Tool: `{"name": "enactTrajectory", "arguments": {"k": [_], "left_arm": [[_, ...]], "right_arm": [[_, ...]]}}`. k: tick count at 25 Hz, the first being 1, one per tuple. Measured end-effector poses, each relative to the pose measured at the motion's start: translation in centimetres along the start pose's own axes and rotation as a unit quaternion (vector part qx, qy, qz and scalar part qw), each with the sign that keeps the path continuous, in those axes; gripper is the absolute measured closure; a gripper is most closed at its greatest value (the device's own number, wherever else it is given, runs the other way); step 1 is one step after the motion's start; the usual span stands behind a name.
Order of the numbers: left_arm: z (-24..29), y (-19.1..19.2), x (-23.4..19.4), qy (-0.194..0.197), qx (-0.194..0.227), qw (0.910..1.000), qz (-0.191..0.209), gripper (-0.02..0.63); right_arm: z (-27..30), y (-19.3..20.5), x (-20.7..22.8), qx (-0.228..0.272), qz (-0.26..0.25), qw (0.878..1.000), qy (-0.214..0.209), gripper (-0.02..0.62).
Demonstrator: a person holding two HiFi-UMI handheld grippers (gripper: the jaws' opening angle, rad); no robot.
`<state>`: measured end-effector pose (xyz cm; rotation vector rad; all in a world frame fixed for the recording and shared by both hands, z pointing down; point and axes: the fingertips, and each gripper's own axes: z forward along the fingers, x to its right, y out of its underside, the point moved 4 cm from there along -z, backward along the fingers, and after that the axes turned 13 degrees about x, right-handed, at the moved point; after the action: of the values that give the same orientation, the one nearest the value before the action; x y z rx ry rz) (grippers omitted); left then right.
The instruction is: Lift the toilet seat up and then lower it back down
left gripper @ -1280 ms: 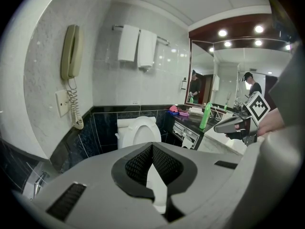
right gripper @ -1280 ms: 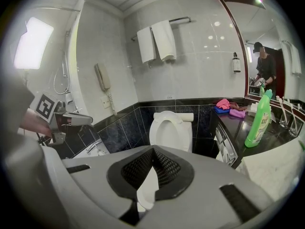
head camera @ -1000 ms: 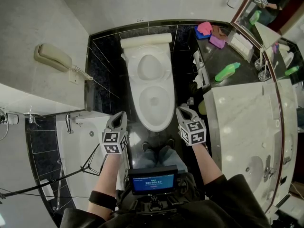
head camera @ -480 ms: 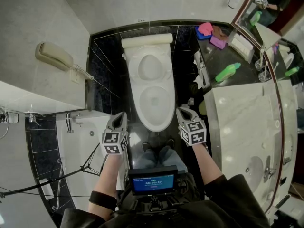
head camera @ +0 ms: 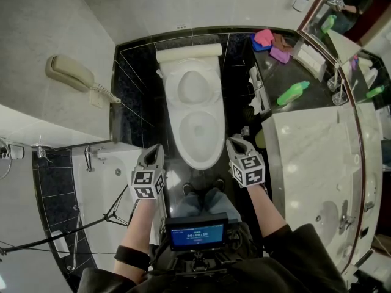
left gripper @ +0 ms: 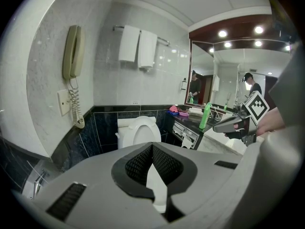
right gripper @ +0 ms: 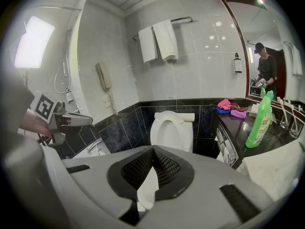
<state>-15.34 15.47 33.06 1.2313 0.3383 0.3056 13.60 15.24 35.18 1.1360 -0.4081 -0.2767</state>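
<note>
Toilet [head camera: 198, 140] in white, seat [head camera: 192, 85] raised, black wall tiles [head camera: 131, 96], marble counter [head camera: 311, 157].

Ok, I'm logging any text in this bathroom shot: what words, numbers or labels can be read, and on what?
Screen on the person's chest rig: a line of digits like a timer, too small to read for sure.
Green bottle on the dark counter: print on its label, too blurred to read.
Nothing else shows legible text.

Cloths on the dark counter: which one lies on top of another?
The pink cloth, piled on the blue one; the purple one lies beside them.
</note>
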Motion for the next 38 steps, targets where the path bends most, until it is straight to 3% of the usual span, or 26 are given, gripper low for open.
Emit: {"name": "enactTrajectory", "arguments": {"k": [38], "left_arm": [[0.8,-0.2,-0.3,0.003,-0.001,1.0,0.001,0.604]], "right_arm": [[0.2,-0.5,0.9,-0.004,0.002,1.0,0.007,0.591]]}}
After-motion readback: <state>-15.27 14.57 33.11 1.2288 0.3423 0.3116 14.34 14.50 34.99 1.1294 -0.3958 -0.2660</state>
